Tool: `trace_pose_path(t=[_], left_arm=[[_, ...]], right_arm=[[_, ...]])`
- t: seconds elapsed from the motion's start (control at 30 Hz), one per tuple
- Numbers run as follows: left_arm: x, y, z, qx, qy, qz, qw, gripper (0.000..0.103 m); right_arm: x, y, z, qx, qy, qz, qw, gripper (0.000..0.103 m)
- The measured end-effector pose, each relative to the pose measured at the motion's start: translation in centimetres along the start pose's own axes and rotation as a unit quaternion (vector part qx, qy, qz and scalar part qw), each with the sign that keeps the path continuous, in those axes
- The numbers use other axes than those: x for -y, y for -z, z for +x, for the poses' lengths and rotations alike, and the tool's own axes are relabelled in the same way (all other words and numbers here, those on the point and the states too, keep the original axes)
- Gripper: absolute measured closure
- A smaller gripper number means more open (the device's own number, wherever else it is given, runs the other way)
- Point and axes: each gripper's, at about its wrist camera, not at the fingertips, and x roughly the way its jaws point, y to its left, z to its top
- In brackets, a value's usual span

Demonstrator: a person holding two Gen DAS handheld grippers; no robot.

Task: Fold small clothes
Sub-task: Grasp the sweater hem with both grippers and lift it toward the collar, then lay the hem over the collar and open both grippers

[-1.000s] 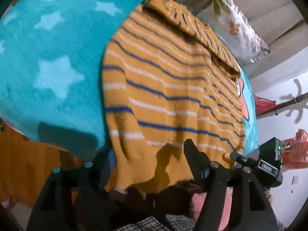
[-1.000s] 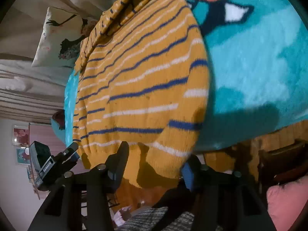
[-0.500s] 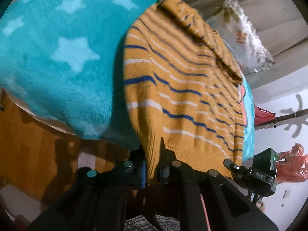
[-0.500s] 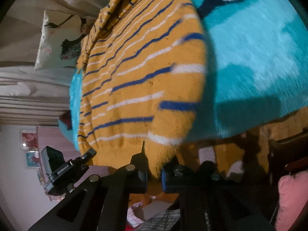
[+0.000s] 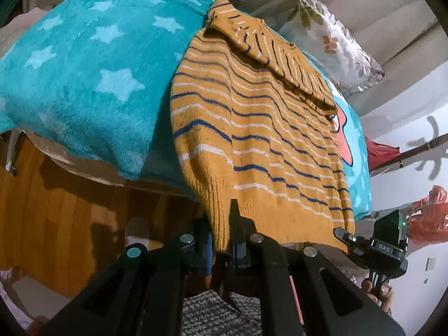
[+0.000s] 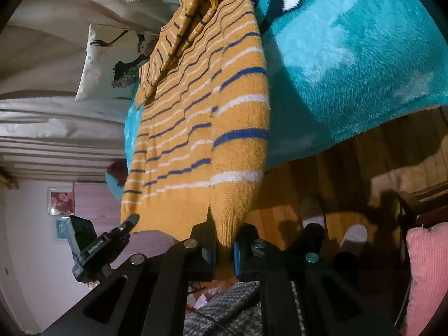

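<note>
A fluffy teal star blanket (image 5: 84, 64) covers the bed, a floral pillow (image 5: 333, 47) lies behind, and wooden boards (image 5: 56, 210) run below. My left gripper (image 5: 222, 240) fingers are clamped on the striped mustard sweater (image 5: 252, 128) at its hem corner; my right gripper (image 6: 224, 247) pinches the other corner. A second ago both sets of fingers gaped wide around the hem; since then they have closed.

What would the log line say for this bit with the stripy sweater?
step: grip hem | left gripper: shut on sweater | right gripper: shut on sweater | blanket: under sweater
</note>
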Motion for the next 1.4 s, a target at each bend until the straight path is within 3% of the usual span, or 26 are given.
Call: trace_pose_path(t=[0.2, 0.3, 0.6, 0.83, 0.97, 1.27, 1.4], left_arm=[[0.9, -2.8, -0.8, 0.025, 0.002, 0.016, 0.9995, 0.094], [1.7, -6.0, -0.7, 0.044, 0.007, 0.021, 0.9988, 0.094], [5.0, -20.0, 2.2, 0.085, 0.028, 0.072, 0.9934, 0.094], [5.8, -29.6, 9.2, 0.049, 0.017, 0.083, 0.9952, 0.094], [5.9, -32.9, 12.4, 0.031, 0.006, 0.094, 0.9950, 0.094], [5.5, -36.1, 16.7, -0.004, 0.002, 0.100, 0.9950, 0.089], [5.3, -36.7, 16.6, -0.013, 0.030, 0.088, 0.9956, 0.074]], right_arm=[[-2.4, -2.1, -0.9, 0.014, -0.007, -0.036, 0.999, 0.093], [-3.8, -4.3, -0.9, 0.024, -0.011, -0.045, 0.999, 0.093], [-10.4, -15.9, -0.2, 0.093, 0.001, -0.065, 0.994, 0.093], [-11.0, -25.1, 3.5, 0.116, 0.033, -0.013, 0.993, 0.093], [-9.7, -28.5, 5.5, 0.119, 0.036, 0.030, 0.992, 0.093], [-8.0, -33.5, 8.5, 0.118, 0.057, 0.072, 0.989, 0.091], [-7.3, -34.7, 8.6, 0.129, 0.051, 0.092, 0.986, 0.086]])
